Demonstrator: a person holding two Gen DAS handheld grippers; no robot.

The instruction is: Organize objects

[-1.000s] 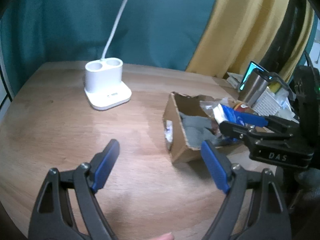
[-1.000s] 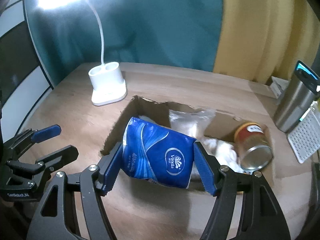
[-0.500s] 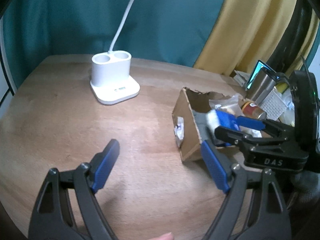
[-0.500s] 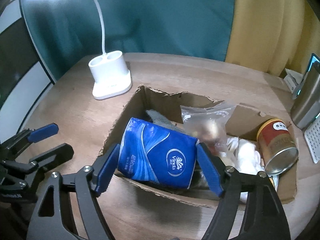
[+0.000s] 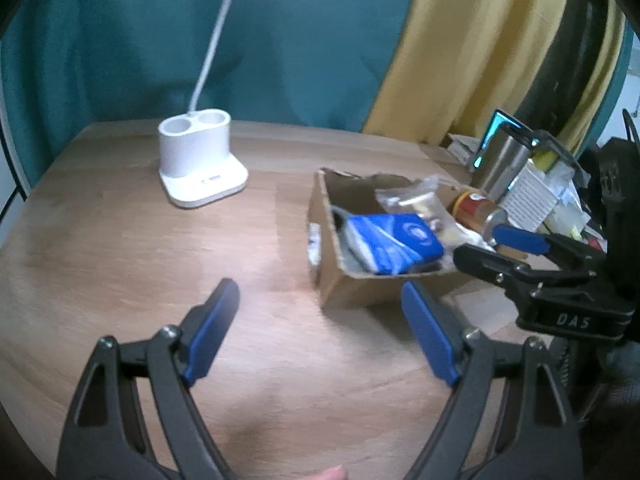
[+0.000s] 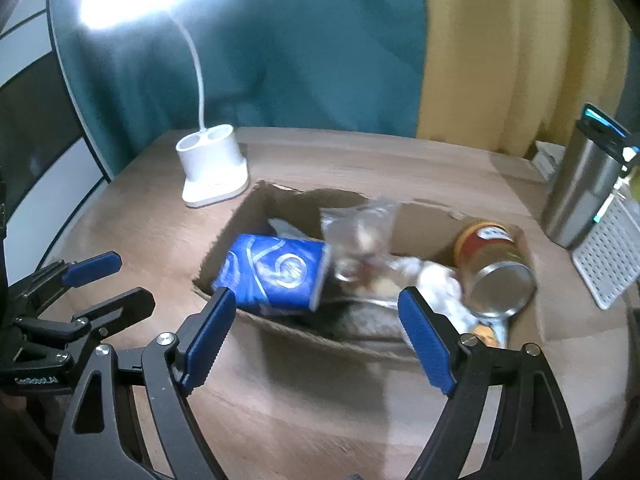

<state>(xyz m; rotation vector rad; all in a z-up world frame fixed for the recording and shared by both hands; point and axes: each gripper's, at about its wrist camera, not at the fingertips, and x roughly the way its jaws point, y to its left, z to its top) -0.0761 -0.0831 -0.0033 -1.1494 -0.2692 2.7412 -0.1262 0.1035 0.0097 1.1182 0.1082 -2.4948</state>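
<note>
A blue tissue pack [image 6: 276, 272] lies in the left end of an open cardboard box [image 6: 304, 330], resting on its near wall; it also shows in the left wrist view [image 5: 394, 242]. The box [image 5: 352, 284] also holds a clear plastic bag [image 6: 360, 236], a red tin can [image 6: 494, 266] on its side, white crumpled material and a grey cloth. My right gripper [image 6: 316, 334] is open and empty, just in front of the box. My left gripper [image 5: 324, 328] is open and empty over the bare table, left of the box.
A white lamp base [image 5: 200, 168] with a bent neck stands at the back left of the wooden table [image 5: 120, 260]. A steel tumbler [image 6: 580, 196] and a white perforated item [image 6: 608, 260] stand right of the box. Curtains hang behind.
My right gripper opened and let go of the blue tissue pack, which now lies in the box. The gripper drew back toward the near side. The left gripper shifted slightly.
</note>
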